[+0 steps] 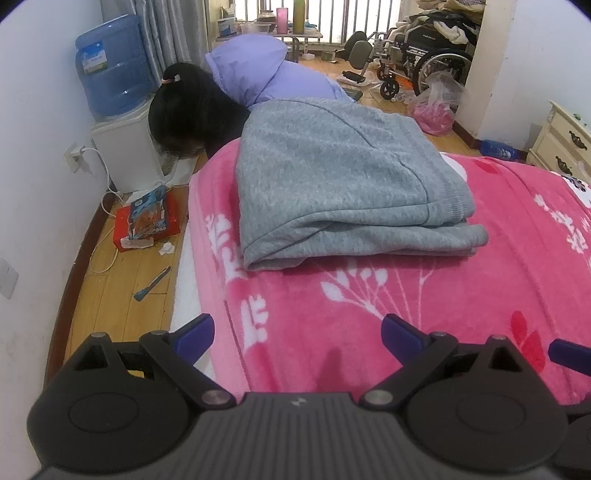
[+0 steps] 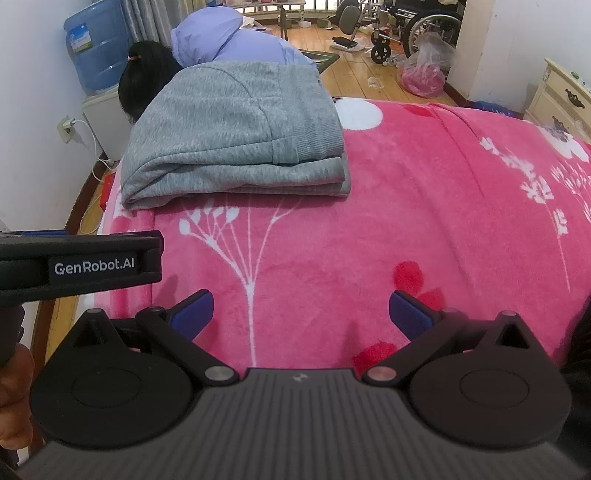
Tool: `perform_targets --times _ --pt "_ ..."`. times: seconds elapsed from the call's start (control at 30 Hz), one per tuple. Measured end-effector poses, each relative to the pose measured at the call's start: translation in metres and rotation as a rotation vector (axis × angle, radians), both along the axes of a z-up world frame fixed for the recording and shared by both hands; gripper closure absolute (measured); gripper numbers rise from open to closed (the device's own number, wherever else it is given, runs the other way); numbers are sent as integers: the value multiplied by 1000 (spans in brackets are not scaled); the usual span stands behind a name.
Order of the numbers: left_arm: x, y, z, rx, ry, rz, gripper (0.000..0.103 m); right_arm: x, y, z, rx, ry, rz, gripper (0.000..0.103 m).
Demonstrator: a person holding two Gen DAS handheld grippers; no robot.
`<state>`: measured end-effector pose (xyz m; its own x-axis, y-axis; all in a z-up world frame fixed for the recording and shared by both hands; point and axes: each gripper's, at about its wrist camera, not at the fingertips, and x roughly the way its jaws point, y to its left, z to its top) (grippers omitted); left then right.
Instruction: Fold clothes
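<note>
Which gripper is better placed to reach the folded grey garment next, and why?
Left, probably. The grey garment lies straight ahead of the open left gripper; from the open right gripper it sits off to the left.

Soft daylight from the far window (image 1: pixel 332 18), faint shadows, sharp focus, fisheye bending at edges

folded grey fleece garment (image 1: pixel 343 181) on pink floral blanket (image 1: pixel 406 295), 12 o'clock | blue water jug (image 1: pixel 110 66) at 10 o'clock | wheelchair (image 1: pixel 424 55) at 1 o'clock

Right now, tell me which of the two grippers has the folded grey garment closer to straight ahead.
The left gripper: the grey garment lies roughly ahead of it. From the right gripper, the garment sits off to the left.
</note>
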<state>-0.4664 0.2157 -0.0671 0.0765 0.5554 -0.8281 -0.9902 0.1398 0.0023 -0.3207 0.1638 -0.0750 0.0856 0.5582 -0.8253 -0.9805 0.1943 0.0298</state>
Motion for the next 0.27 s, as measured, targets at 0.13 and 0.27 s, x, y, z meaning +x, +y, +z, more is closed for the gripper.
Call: perform_targets --times 0.13,0.27 --pt "-1 1 1 3 -1 7 5 0 0 0 -4 -2 0 1" --pt "-1 2 2 9 1 11 5 -1 0 0 -4 -3 2 1"
